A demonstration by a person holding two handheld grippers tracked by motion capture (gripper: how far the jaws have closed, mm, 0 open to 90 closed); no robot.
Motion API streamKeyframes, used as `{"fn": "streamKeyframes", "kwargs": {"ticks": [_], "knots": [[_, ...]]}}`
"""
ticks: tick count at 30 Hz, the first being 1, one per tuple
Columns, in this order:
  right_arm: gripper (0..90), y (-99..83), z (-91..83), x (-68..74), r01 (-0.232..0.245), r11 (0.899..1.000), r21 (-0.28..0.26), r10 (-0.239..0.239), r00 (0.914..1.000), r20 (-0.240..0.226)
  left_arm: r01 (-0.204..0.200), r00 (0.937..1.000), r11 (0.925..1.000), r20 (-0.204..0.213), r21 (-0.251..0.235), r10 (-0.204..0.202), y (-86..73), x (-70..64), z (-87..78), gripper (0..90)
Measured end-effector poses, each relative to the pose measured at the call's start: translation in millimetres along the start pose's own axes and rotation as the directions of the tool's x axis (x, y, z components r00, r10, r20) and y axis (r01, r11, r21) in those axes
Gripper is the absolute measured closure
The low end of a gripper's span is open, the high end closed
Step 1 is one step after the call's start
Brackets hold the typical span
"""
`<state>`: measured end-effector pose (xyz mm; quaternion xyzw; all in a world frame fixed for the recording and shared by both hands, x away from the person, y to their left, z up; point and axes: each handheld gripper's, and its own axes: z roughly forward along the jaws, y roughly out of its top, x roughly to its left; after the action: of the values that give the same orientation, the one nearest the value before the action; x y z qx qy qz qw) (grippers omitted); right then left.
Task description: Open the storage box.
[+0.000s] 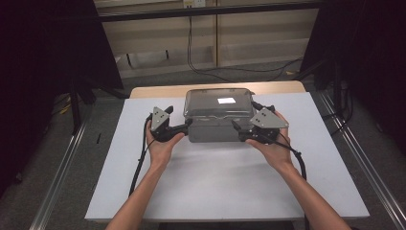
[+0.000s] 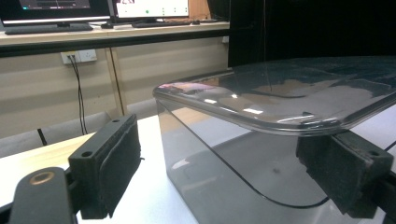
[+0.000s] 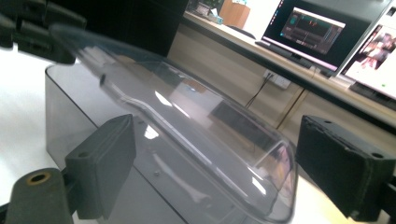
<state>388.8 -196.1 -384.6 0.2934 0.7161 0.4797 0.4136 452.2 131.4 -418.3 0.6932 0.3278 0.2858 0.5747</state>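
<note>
Two tongs, left tongs (image 1: 187, 123) and right tongs (image 1: 235, 125), stand released astride the near corners of the lidded grey box (image 1: 218, 115) at the bench's (image 1: 215, 182) far middle, so next each likely needs clenching under the clear lid (image 2: 280, 100).

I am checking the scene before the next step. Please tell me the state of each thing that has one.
Box: upright on the table, clear lid on.
Left gripper: open, jaws astride the box's left end.
Right gripper: open, jaws astride the right end.
Monitors: switched on.
</note>
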Motion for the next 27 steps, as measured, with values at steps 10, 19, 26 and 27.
{"fn": "streamKeyframes", "kwargs": {"ticks": [10, 19, 26, 27], "knots": [[10.9, -12.9, -3.2, -19.1, -0.134, 0.990, 0.032, 0.135, 0.9904, -0.032, -0.005, 1.0000, 0.9999, 0.002, -0.012, 0.005, 3.9, -0.2, 0.4, 14.3], [11.9, -15.8, 2.8, -24.0, -0.128, 0.991, 0.043, 0.129, 0.9914, -0.022, -0.016, 0.9999, 0.9997, 0.005, -0.018, 0.016, 5.7, 0.6, 0.2, 14.7], [13.2, -15.2, 7.1, -24.9, -0.135, 0.990, 0.037, 0.137, 0.9900, -0.035, -0.022, 0.9997, 0.9995, 0.010, -0.023, 0.022, 8.6, 1.2, 0.6, 15.7], [15.2, -15.1, 7.7, -24.5, -0.132, 0.991, 0.037, 0.134, 0.9903, -0.037, -0.026, 0.9996, 0.9994, 0.007, -0.023, 0.026, 9.6, 1.5, 0.7, 15.7]]}}
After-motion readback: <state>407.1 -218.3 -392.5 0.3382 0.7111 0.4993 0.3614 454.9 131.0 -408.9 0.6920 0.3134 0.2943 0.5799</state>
